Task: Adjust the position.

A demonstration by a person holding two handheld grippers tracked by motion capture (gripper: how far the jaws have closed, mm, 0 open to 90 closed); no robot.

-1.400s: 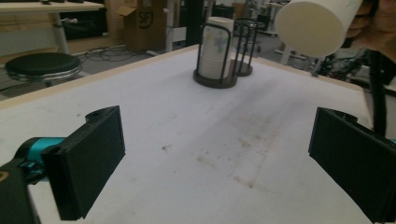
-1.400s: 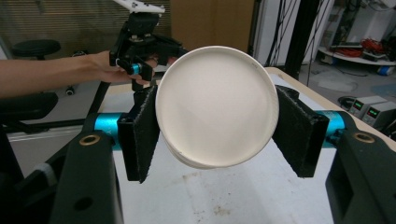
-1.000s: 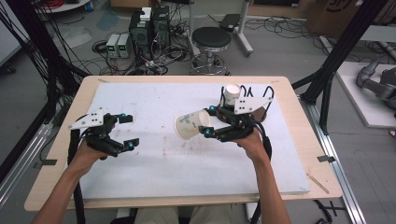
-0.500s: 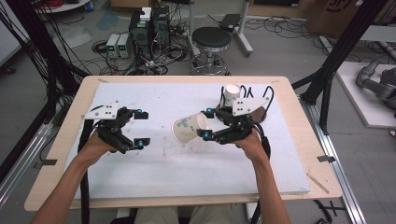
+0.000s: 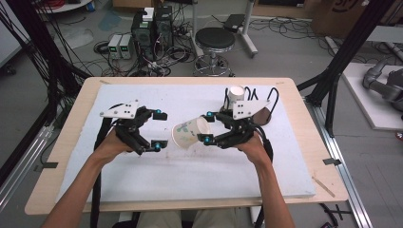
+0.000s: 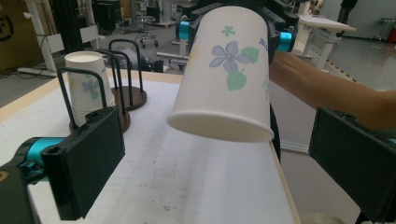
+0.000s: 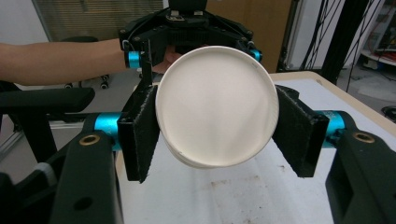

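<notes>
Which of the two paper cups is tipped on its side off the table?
The flowered cup clamped in the right hand-held gripper, mouth toward the left hand-held gripper. The other cup stands in the wire holder at the back.

A lab: computer towers (image 5: 152,23), tangled cables (image 5: 57,61), black rig frames (image 5: 354,45).

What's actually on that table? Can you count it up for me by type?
Paper cups: 2, one held sideways in the right hand-held gripper (floral cup), one upside down on a rack (upturned cup).
Black wire cup racks: 2 round bases show in the left gripper view.
Hand-held grippers: 2, counting the left hand-held gripper.
Total: 6.
</notes>
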